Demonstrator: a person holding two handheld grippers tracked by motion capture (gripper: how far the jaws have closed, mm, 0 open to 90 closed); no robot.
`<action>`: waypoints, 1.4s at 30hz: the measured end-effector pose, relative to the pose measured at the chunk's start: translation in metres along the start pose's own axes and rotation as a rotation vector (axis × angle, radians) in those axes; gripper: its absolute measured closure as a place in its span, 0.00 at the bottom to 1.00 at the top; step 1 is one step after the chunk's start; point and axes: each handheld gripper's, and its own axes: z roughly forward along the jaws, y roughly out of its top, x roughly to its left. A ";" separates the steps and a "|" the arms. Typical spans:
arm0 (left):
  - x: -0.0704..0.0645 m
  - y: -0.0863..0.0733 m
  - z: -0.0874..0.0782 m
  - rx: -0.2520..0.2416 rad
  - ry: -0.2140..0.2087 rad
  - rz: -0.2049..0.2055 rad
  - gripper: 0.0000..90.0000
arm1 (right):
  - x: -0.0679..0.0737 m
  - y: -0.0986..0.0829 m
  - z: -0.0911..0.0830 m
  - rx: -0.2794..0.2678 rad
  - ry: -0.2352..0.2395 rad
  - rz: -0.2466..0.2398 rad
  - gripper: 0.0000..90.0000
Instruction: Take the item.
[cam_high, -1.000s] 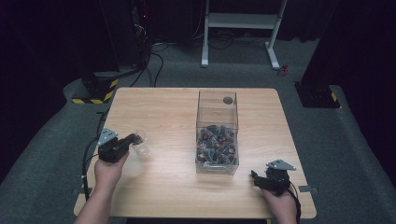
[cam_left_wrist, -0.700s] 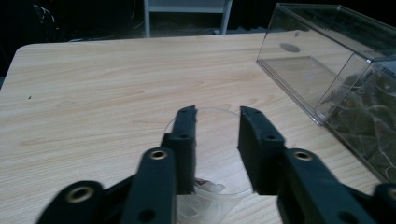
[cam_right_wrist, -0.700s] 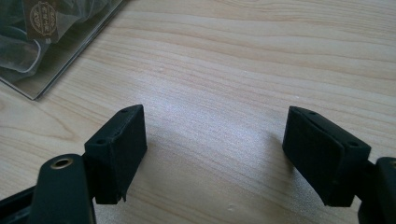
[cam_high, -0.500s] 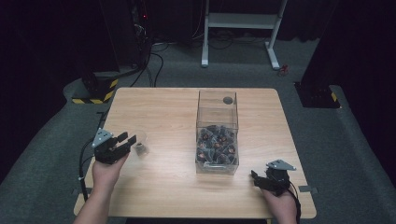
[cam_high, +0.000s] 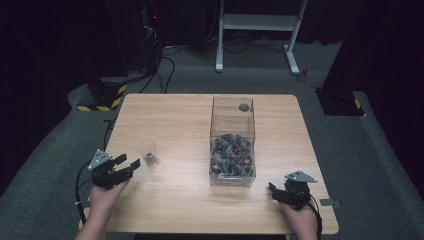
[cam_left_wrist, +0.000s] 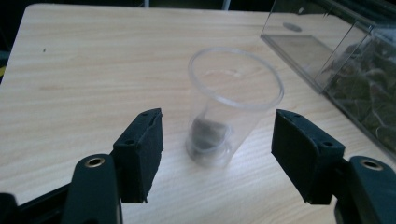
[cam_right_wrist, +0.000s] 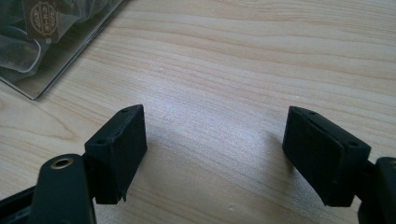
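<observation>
Left gripper (cam_high: 125, 165) low over the table (cam_high: 175, 115) near its left edge, held in the person's left hand (cam_high: 102, 197), forearm entering from below; jaws spread wide, gripping nothing, pointed at the clear plastic cup (cam_high: 148, 152). Cup upright just beyond the jaw tips, apart from them, a small dark item (cam_left_wrist: 208, 132) at its bottom. Right gripper (cam_high: 274, 192) near the front right corner, jaws also wide and empty, beside the clear box (cam_high: 232, 107) of dark packets.
</observation>
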 end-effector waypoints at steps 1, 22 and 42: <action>0.001 -0.002 -0.001 0.006 0.001 0.000 0.37 | 0.000 0.000 0.000 0.000 0.000 0.000 0.24; -0.001 -0.041 0.005 0.162 0.038 0.066 0.29 | 0.000 0.000 0.000 0.000 0.000 0.000 0.24; -0.017 -0.063 0.017 0.252 0.082 0.150 0.14 | 0.000 0.000 0.000 0.002 0.006 -0.004 0.21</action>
